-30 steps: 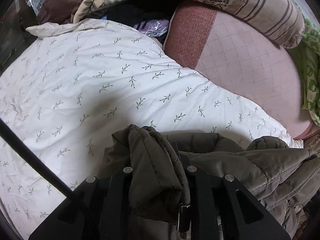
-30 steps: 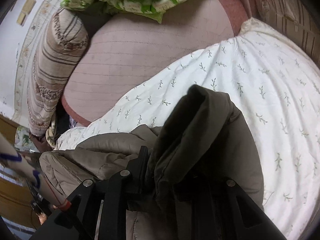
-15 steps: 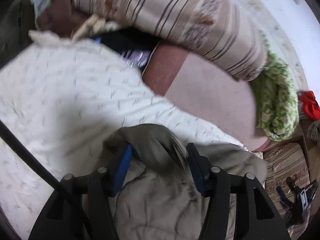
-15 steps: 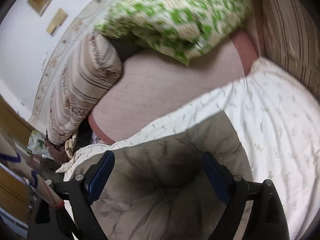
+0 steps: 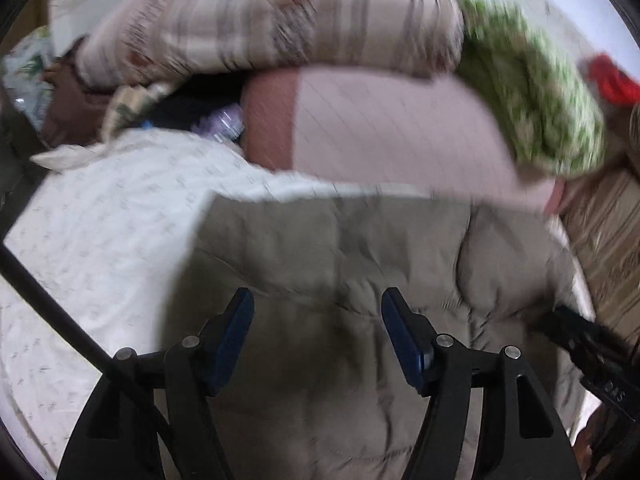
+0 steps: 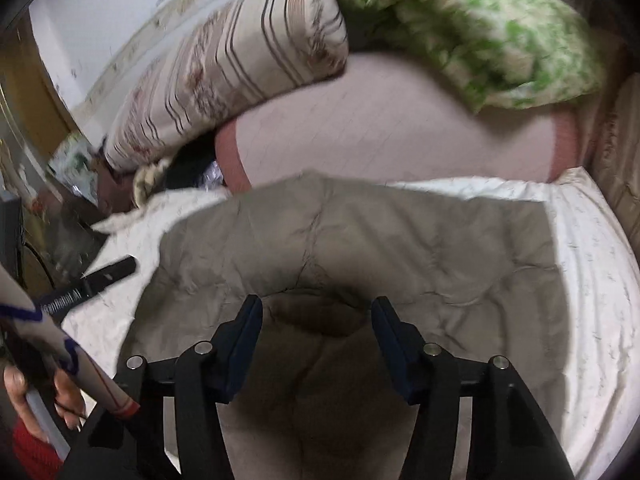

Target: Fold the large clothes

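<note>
An olive-grey padded jacket lies folded over on the white leaf-print sheet; it also shows in the right wrist view. My left gripper is open and empty, its blue-padded fingers spread just above the jacket. My right gripper is open and empty too, above the jacket's near part. The right gripper's tip shows at the jacket's right edge in the left wrist view; the left gripper's tip shows at the left in the right wrist view.
A pink quilted mattress lies behind the sheet. A striped bolster and a green-patterned quilt are piled at the back. Dark clutter and a plastic bottle sit at the back left. The views are motion-blurred.
Both grippers were shut on bunched jacket cloth a second ago. They have opened, let the jacket drop flat on the sheet, and pulled back and up.
</note>
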The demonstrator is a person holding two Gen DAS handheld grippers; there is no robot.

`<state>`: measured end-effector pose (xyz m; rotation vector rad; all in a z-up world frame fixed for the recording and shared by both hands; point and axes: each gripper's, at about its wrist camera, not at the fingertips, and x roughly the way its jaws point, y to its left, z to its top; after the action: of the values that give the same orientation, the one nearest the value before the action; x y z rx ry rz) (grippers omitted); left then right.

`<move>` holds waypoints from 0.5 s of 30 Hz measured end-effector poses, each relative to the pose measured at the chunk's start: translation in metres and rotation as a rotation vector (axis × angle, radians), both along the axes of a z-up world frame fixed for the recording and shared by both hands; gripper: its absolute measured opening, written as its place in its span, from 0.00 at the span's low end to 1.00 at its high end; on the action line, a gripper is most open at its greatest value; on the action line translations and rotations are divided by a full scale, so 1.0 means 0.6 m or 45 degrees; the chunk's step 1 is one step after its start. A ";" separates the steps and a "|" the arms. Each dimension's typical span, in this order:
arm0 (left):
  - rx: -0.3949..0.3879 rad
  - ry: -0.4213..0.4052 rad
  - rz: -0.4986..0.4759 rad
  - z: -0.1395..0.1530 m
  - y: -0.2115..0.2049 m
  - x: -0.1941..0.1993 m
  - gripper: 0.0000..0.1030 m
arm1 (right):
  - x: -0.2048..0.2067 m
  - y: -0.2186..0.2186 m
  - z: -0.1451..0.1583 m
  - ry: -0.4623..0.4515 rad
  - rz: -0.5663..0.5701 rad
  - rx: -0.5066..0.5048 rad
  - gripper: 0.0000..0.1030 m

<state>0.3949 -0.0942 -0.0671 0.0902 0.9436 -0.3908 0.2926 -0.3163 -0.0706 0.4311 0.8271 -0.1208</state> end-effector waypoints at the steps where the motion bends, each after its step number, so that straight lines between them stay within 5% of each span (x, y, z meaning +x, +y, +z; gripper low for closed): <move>1: 0.038 0.020 -0.011 -0.023 -0.013 0.008 0.63 | 0.018 0.001 -0.018 0.035 -0.013 -0.034 0.60; 4: 0.123 0.017 -0.004 -0.076 -0.044 0.040 0.64 | 0.058 -0.013 -0.068 0.099 -0.045 -0.034 0.61; 15: 0.085 0.071 0.076 -0.129 -0.078 0.161 0.69 | 0.164 -0.081 -0.150 0.145 -0.121 -0.026 0.78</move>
<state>0.4916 -0.1408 -0.1443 0.1125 1.0124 -0.3081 0.3912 -0.3651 -0.1604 0.4477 0.9168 -0.2431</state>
